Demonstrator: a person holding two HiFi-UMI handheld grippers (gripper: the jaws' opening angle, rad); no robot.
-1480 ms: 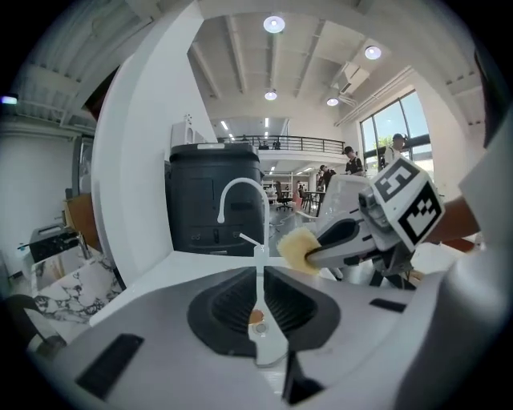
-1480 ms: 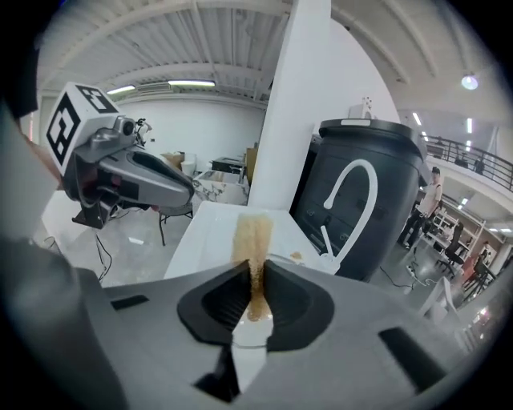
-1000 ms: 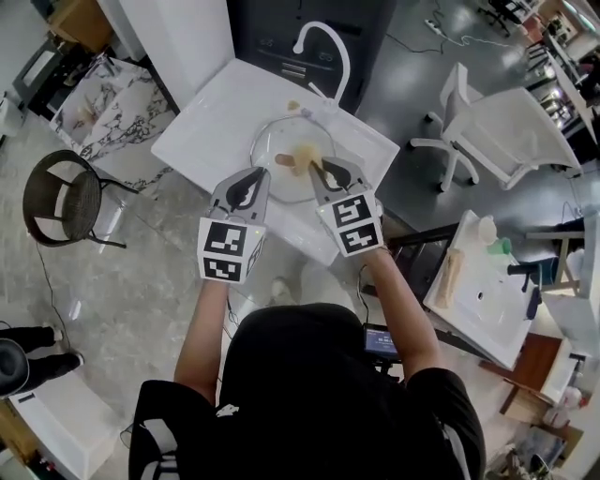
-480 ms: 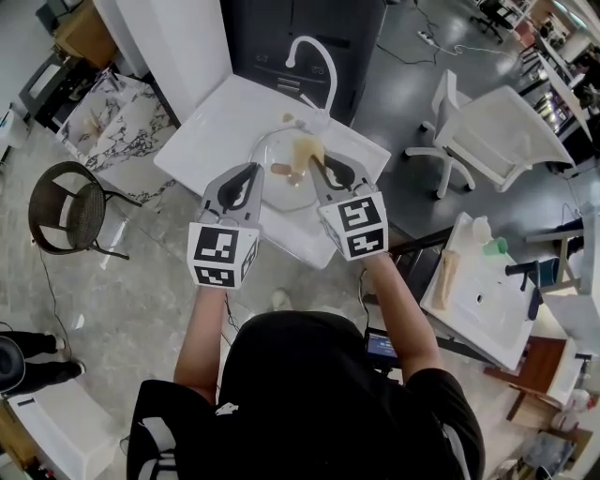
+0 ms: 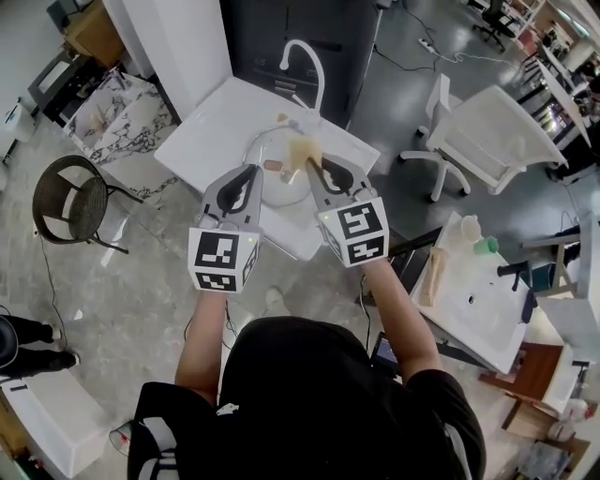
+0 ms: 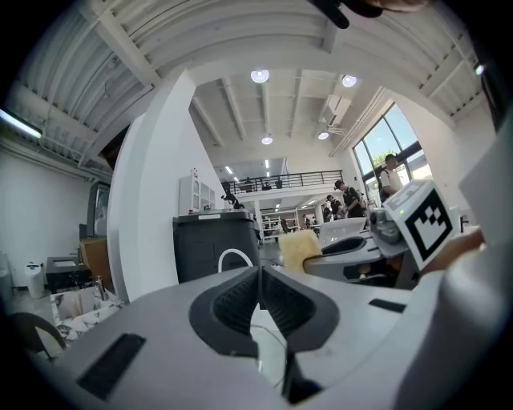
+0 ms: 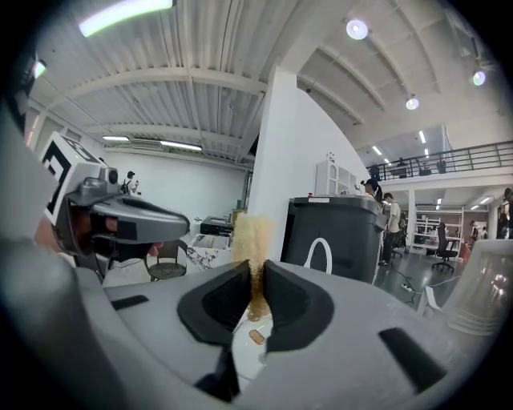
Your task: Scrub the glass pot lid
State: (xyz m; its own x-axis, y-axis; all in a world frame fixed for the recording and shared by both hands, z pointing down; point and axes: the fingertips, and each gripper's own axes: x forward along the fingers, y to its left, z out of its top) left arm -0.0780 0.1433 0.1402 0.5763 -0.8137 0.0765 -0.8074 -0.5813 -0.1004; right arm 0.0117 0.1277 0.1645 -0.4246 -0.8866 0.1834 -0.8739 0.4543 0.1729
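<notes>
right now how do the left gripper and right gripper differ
The right gripper is shut on a tan sponge. The left gripper is shut with no sponge, and I cannot tell whether it pinches the glass lid. In the head view the left gripper's tips sit at the lid's left edge and the right gripper's at its right side. Both point away from the person, toward the white faucet.

Illumination is bright and even. Round ceiling lamps (image 6: 259, 76) and a tall window (image 6: 378, 150) supply the light; a strip light (image 7: 124, 14) flares white. The polished floor (image 5: 412, 84) shows pale reflections. Both gripper views bend strongly at the edges, with black corners. The head view is sharp throughout.
</notes>
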